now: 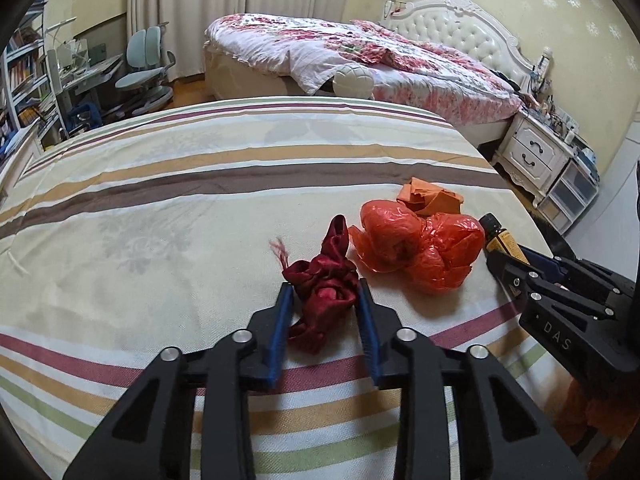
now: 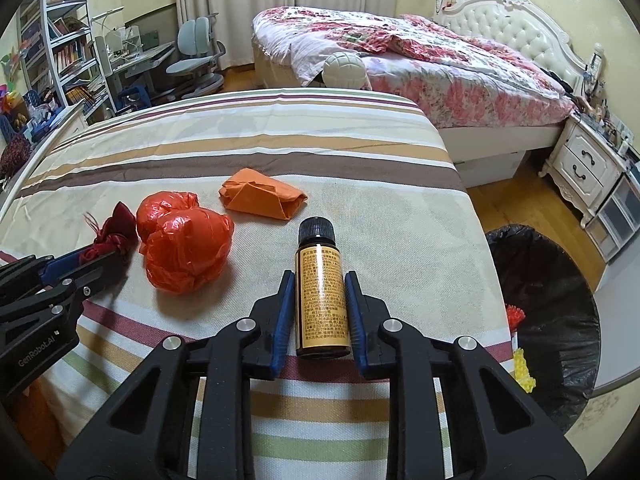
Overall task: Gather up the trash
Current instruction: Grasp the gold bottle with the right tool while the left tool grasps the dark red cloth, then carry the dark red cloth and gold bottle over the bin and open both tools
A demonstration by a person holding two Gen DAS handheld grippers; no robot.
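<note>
On the striped bed cover lie a dark red cloth scrap (image 1: 326, 284), a crumpled red plastic bag (image 1: 420, 246), an orange folded paper (image 1: 430, 196) and a small brown bottle with a yellow label (image 2: 320, 292). My left gripper (image 1: 325, 286) has its blue pads against both sides of the red cloth scrap, which rests on the cover. My right gripper (image 2: 318, 276) has its pads against both sides of the bottle, which lies on the cover with its black cap pointing away. The bag (image 2: 186, 248), the paper (image 2: 262, 194) and the cloth (image 2: 114, 232) also show in the right wrist view.
A black-lined trash bin (image 2: 548, 280) stands on the floor right of the bed, with red and yellow bits inside. A second bed with a floral quilt (image 1: 360, 48) is behind. A white nightstand (image 1: 532, 152) is at the far right; a desk and chair (image 2: 192, 56) at the far left.
</note>
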